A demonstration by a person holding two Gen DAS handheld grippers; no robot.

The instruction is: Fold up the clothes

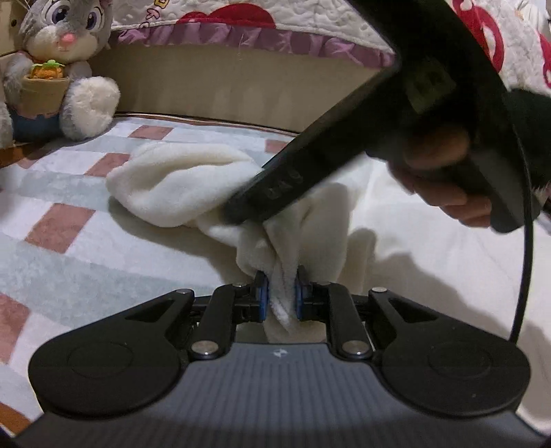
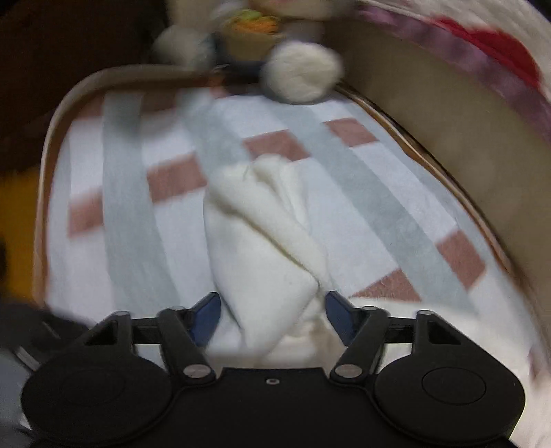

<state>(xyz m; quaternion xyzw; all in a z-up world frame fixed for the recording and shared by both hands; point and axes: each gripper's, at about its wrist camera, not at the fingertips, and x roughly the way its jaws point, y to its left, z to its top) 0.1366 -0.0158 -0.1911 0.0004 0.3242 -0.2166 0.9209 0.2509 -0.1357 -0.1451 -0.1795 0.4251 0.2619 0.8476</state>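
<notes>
On the bed point(image 1: 62, 275), over a checked blanket of white, grey and dusty pink, lies a cream fleece garment point(image 1: 179, 186), bunched and twisted rather than spread flat. Its far part rests as a rumpled roll on the blanket, while a nearer fold rises to the left tool point(image 1: 281, 296), whose blue pads are pressed together on a gathered edge of the fleece. The right tool point(image 2: 272, 313), seen from its own camera, stands with its jaws apart on either side of a ridge of the same cloth; the pads do not appear to press it, though that picture is blurred. From the left camera the right tool's dark body crosses above the garment, gripped by a hand point(image 1: 444, 179), with its tip down at the fabric near the left tool.

A grey plush rabbit point(image 1: 58, 65) sits at the bed's far corner, beside a quilt with red shapes and a purple frill point(image 1: 241, 24).

As for progress, folding seems barely started: no neat crease or squared edge shows anywhere, and the garment's outline cannot be made out. What likely remains is nearly all of it, namely securing a second hold, drawing the fleece out flat on the blanket, then making the folds.
</notes>
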